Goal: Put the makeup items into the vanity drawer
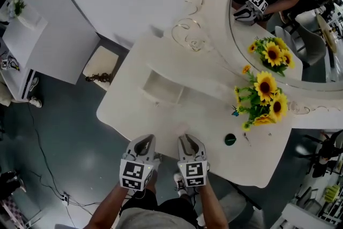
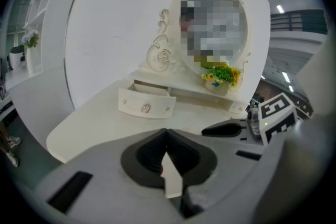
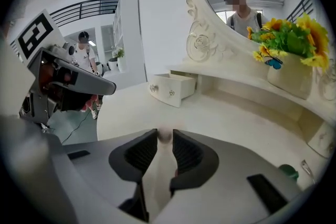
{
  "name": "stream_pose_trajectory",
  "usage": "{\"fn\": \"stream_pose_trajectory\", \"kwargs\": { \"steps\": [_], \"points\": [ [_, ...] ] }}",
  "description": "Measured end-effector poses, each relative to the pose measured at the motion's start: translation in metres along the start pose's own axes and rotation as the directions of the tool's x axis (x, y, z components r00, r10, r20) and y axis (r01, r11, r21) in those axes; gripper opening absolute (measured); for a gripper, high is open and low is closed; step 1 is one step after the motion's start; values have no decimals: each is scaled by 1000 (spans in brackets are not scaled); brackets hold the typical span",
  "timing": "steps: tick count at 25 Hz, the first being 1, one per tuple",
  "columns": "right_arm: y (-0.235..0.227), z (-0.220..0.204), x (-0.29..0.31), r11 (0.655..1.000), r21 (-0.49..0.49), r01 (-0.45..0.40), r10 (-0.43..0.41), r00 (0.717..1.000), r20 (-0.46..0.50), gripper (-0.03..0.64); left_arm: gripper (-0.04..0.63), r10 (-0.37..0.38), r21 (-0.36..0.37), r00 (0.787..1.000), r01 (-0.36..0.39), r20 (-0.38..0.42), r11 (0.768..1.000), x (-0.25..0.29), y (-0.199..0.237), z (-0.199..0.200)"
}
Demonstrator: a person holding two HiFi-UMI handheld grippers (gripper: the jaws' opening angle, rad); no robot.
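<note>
Two hand-held grey grippers sit over the near edge of the white vanity table (image 1: pixel 177 118). On the left gripper (image 1: pixel 143 140) the fingers (image 2: pixel 149 157) are closed together, holding nothing. Beyond it the small white drawer (image 1: pixel 159 97) stands pulled out. On the right gripper (image 1: pixel 189 140) the fingers (image 3: pixel 137 153) are partly apart, gripping nothing. Further right, the small round dark-green makeup item (image 1: pixel 230 139) lies on the table, near the yellow sunflowers (image 1: pixel 266 95).

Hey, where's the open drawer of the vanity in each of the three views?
Head view: the open drawer sits near the centre, left of the sunflowers.
Left gripper view: it is left of centre, front panel towards the camera.
Right gripper view: it is at the centre.
Shared landmark: the sunflowers, to its right in every view.
</note>
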State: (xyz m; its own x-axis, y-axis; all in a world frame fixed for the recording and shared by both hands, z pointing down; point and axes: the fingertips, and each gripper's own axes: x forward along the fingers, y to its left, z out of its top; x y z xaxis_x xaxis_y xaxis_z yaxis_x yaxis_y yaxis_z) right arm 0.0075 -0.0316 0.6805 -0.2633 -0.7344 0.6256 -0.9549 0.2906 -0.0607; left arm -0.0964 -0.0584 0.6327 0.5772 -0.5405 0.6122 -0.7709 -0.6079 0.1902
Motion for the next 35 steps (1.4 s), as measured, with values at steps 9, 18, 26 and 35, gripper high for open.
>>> {"fn": "stream_pose_trajectory", "kwargs": {
  "steps": [9,18,26,35],
  "points": [
    [3,5,1,999,-33,-8,8,1000,8,58,0,39,-17,999,-39,20,999,-6,15,4],
    [2,54,-27,999,-48,14,-9,994,110,51,0,49,-5,995,-49,82,999,-22,15,36],
    [0,118,-33,997,-70,34,-17,974,228,49,0,70,10,984,-72,166,997,-33,31,84],
    [0,160,6,996,-82,20,4,961,275,51,0,108,-11,971,-108,212,994,-22,62,112]
  ]
}}
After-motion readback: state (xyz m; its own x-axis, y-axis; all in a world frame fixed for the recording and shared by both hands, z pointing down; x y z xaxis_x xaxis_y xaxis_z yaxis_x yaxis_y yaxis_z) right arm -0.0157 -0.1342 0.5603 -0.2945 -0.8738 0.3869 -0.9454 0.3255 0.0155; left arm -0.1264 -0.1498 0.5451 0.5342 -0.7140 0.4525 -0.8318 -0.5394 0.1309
